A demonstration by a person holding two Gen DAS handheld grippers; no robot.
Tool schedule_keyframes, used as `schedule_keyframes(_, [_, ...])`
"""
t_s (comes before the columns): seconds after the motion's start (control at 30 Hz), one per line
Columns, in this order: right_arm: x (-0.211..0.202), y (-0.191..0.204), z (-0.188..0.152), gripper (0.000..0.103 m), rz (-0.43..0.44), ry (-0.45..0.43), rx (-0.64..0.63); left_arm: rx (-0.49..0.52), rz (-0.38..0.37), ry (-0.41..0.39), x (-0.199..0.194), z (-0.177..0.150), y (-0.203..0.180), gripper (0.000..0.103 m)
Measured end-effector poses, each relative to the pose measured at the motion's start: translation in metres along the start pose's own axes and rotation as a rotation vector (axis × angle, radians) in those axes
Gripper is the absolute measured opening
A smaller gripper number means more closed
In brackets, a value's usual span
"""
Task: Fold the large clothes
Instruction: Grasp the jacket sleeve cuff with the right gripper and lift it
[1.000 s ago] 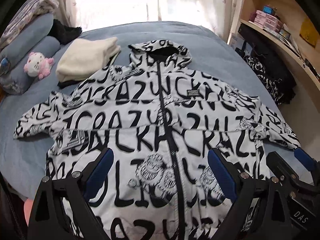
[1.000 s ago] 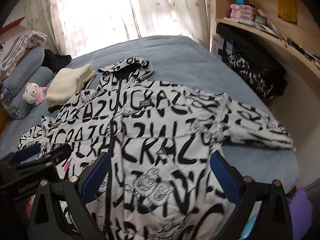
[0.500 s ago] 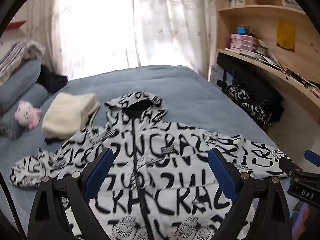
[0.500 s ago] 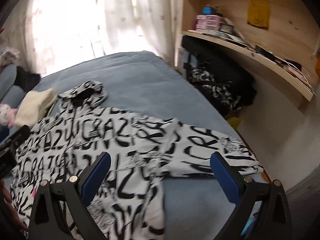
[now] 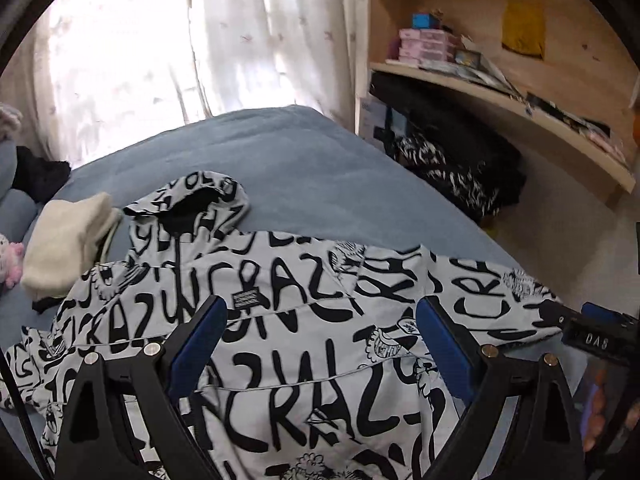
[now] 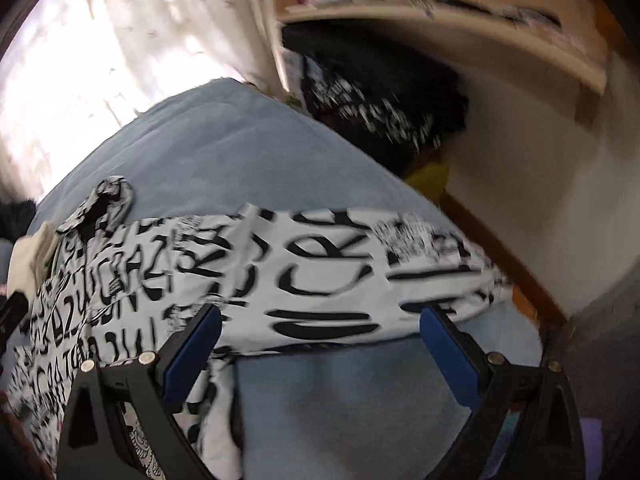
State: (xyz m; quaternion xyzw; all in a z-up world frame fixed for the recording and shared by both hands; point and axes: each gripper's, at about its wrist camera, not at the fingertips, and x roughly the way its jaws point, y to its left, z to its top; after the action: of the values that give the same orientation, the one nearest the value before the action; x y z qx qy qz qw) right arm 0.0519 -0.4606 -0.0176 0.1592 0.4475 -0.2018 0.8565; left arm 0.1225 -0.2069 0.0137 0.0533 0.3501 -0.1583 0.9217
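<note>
- We are inspecting one hooded jacket, white with black lettering, lying zipped and face up on the blue bed; it is spreading ahead of and beneath both pairs of fingers.
- We are finding no fold in it as yet: the body is lying flat, the hood is pointing away from the fingers, and one sleeve is stretching out sideways across the gap between the right fingers. In our judgement the task is at its start, with both sleeves, the hood and the body all left to fold.
- We are holding the left gripper with its fingers spread wide and grasping nothing; the jacket's chest is showing between them.
- We are holding the right gripper likewise released, fingers wide apart, nothing between the pads; the sleeve is lying just past the tips. This view is blurred, so we are not vouching for contact.
- We are counting, beyond the left finger of the left gripper, one folded cream garment just beside the jacket's shoulder and one pink plush toy at the frame edge.
- We are noting, past the right fingers, one wooden shelf unit carrying boxes and papers, with a dark patterned pile beneath it; we cannot count the items there.
</note>
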Motion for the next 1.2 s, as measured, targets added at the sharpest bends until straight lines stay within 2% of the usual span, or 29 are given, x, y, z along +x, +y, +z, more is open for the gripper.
schedule_keyframes(0.1, [0.026,-0.029,-0.001,0.1,0.017,0.078,0.105,0.039,-0.008,0.035,0.023,-0.005,-0.015,0.094])
schedule_keyframes(0.27, [0.062,-0.082,-0.002,0.095,0.035,0.149,0.3,0.021,-0.003,0.054,0.057,-0.013,-0.029,0.094])
schedule_keyframes(0.43, [0.095,-0.128,-0.007,0.085,0.071,0.226,0.518,0.025,0.094,0.094,0.099,-0.022,-0.037,0.094])
schedule_keyframes(0.6, [0.101,-0.144,-0.005,0.083,0.115,0.193,0.616,-0.007,0.073,0.166,0.13,-0.03,-0.032,0.094])
schedule_keyframes(0.67, [0.107,-0.149,-0.004,0.061,0.122,0.179,0.646,-0.03,0.073,0.182,0.137,-0.033,-0.028,0.094])
schedule_keyframes(0.73, [0.117,-0.153,-0.003,0.012,0.131,0.206,0.662,-0.053,0.055,0.186,0.139,-0.036,-0.023,0.094])
schedule_keyframes(0.8, [0.116,-0.152,-0.001,0.007,0.139,0.185,0.677,-0.065,0.049,0.181,0.136,-0.037,-0.016,0.094])
schedule_keyframes(0.87, [0.097,-0.137,0.008,0.005,0.126,0.104,0.609,-0.064,0.051,0.156,0.125,-0.037,-0.008,0.094])
schedule_keyframes(0.93, [0.067,-0.104,0.023,0.004,0.141,-0.01,0.474,-0.059,0.054,0.123,0.113,-0.036,0.002,0.094])
schedule_keyframes(1.0, [0.045,-0.074,0.033,0.004,0.202,-0.074,0.379,-0.068,0.049,0.1,0.101,-0.034,0.014,0.094])
schedule_keyframes(1.07, [0.018,-0.024,0.041,0.004,0.276,-0.143,0.241,-0.093,0.043,0.083,0.088,-0.033,0.033,0.094])
schedule_keyframes(1.2, [-0.009,0.062,0.038,0.004,0.409,-0.178,0.034,-0.135,0.08,0.081,0.068,-0.035,0.067,0.094])
